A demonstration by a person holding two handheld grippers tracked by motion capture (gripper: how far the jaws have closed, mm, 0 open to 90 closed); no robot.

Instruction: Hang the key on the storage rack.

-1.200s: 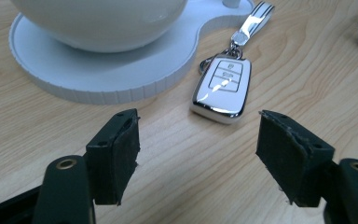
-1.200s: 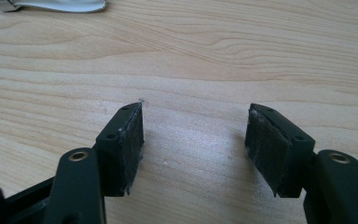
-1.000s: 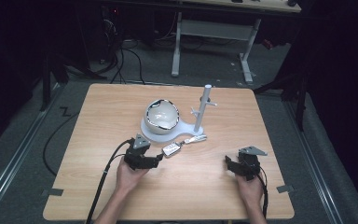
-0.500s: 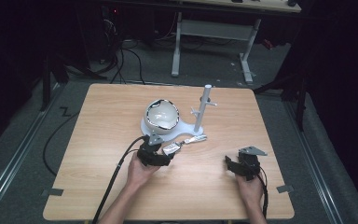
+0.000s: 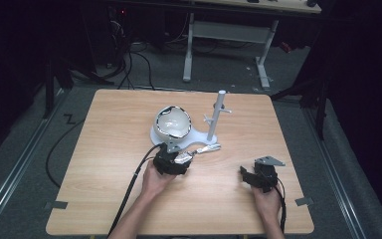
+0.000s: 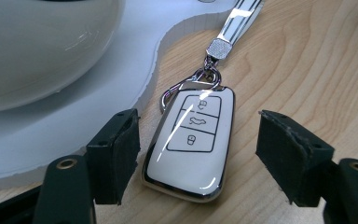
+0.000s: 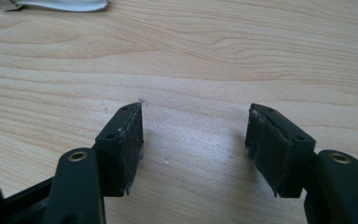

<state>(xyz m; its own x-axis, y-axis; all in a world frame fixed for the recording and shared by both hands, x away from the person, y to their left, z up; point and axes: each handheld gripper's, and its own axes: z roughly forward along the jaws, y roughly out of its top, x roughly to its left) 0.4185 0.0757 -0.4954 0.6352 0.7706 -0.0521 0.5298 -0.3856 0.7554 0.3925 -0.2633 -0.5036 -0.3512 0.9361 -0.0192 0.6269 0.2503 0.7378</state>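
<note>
Pale wood-grain tabletop [image 5: 109, 149] stands in a dark room, with cables on the grey floor beyond it and a white desk frame [image 5: 226, 37] farther back.

On the left gripper [image 6: 198, 144], the jaws stand wide apart with a glossy white, chrome-edged car key fob [image 6: 191, 142] lying flat on the tabletop between them, touched by neither pad. A silver clip and a striped white strap [image 6: 240, 21] run from the fob's far end. Just beside the fob lies the wavy edge of a flat white base plate [image 6: 121, 74], which carries a round white bowl [image 5: 173, 123] with a dark rim. A white upright post with short pegs [image 5: 218, 115] rises from the same plate.

On the right gripper [image 7: 193, 142], the jaws are also spread wide and hold nothing, with bare wood between them. It sits in the person's right hand [image 5: 267, 201] near the tabletop's right front, well apart from the fob.
</note>
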